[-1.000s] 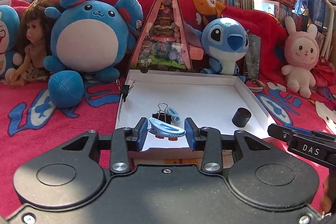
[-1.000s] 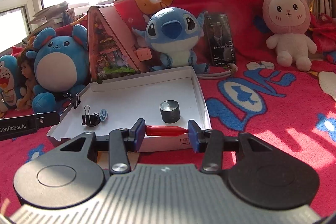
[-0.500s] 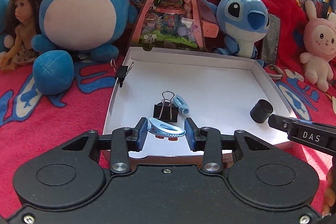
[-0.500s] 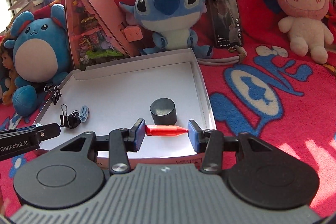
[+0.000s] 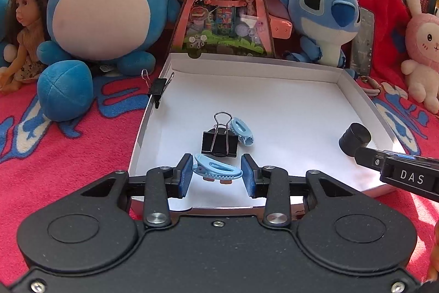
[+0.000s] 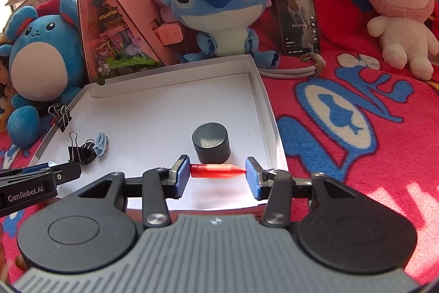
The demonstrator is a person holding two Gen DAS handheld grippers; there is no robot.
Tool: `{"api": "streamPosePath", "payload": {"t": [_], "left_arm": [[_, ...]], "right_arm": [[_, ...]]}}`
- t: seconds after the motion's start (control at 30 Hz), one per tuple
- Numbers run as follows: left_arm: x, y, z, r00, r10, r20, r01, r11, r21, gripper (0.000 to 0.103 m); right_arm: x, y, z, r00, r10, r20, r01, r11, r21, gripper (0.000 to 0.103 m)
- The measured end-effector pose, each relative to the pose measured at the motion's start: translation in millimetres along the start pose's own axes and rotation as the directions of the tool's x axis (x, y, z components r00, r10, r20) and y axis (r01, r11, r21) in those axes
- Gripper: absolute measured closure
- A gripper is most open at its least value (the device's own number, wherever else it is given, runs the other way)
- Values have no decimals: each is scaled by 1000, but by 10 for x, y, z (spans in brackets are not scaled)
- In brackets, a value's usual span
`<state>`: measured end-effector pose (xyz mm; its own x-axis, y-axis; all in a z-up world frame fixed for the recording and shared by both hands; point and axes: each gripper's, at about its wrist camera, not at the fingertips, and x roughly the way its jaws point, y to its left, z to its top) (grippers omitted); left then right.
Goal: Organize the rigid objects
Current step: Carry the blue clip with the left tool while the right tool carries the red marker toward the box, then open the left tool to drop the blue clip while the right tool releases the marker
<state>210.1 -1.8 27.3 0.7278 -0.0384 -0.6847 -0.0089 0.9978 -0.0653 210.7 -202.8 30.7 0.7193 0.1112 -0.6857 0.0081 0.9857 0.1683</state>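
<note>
Red blanket point(image 6: 356, 155) under white box point(image 5: 274, 65), plush toys behind. Left hand-held gripper point(image 5: 216, 174) clamped on blue clip point(image 5: 216, 170) over box's near edge, by black binder clip point(image 5: 219, 144). Right hand-held gripper point(image 6: 218, 173) clamped on red pointed piece point(image 6: 216, 171), just before black cylinder point(image 6: 210, 142).

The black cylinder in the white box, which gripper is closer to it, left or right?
Right. The right gripper, shut on a red piece, sits just in front of the black cylinder. The left gripper is across the box, by the binder clip.
</note>
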Motion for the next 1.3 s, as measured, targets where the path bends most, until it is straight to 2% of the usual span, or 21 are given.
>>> {"api": "streamPosePath", "payload": {"t": [0.6,0.8,0.87,1.3], "left_arm": [[100,-54,-36,1000,24,-3,-24,1000,10,66],[73,-61,-38,1000,20,1,-20,1000,17,66],[53,-64,-38,1000,17,3,-17,1000,22,61],[-301,-51,-113,999,-25,45,22,998,66,47]], "right_arm": [[95,49,-6,1000,-27,-8,27,999,-28,53],[85,55,-16,1000,-31,-2,31,999,-35,47],[76,51,-24,1000,-31,-1,31,999,-36,40],[-158,68,-87,999,-29,36,32,995,-90,32]]}}
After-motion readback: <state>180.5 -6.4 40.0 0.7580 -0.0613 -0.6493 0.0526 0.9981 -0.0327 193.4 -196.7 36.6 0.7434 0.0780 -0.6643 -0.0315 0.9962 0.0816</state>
